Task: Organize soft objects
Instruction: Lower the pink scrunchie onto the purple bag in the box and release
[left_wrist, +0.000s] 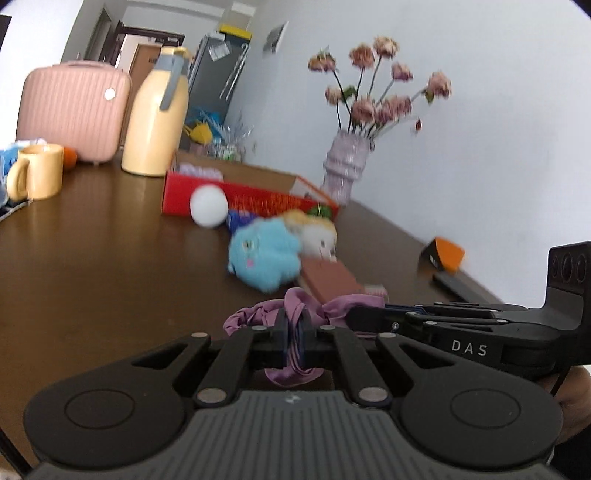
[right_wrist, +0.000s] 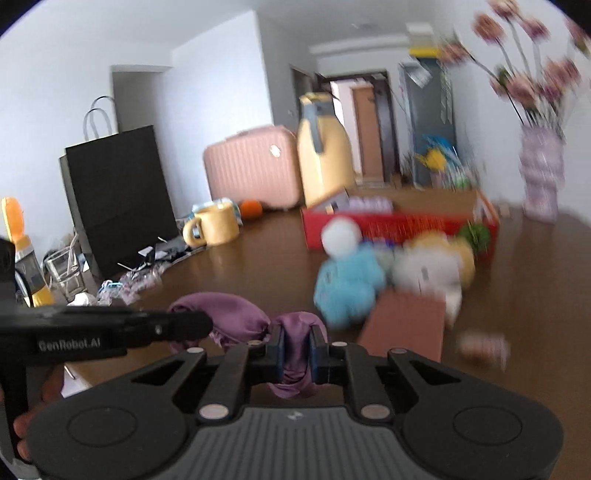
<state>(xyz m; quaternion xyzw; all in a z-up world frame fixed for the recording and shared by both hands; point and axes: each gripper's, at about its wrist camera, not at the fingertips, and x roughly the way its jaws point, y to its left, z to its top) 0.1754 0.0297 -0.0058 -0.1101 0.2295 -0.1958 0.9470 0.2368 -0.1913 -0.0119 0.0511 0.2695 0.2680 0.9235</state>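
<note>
Two-handed carry of a purple satin scrunchie (left_wrist: 295, 308) above a brown table (left_wrist: 92, 266). The left gripper (left_wrist: 294, 332), lower centre of the left wrist view, is clenched on a thin fold of the fabric; the right gripper (right_wrist: 297, 349), lower centre of the right wrist view, is clamped on a thicker bunch of the same piece. In each view the other tool enters from the side — its tip lies right beside the cloth. Gripping at two points probably keeps the limp loop spread and off the table, so that it can be set down without collapsing into a heap.

The scrunchie is glossy, gathered into soft ruffles, and sags between and below the pads; a short tail hangs under each pair of jaws. It lies in the lower middle of both frames, nearer the cameras than the other soft goods: a light-blue plush toy (left_wrist: 264, 254), a white-and-yellow plush toy (left_wrist: 317, 234) touching it, and a white pompom ball (left_wrist: 208, 206) against an open red cardboard box (left_wrist: 258, 201) — the likely container.
</note>
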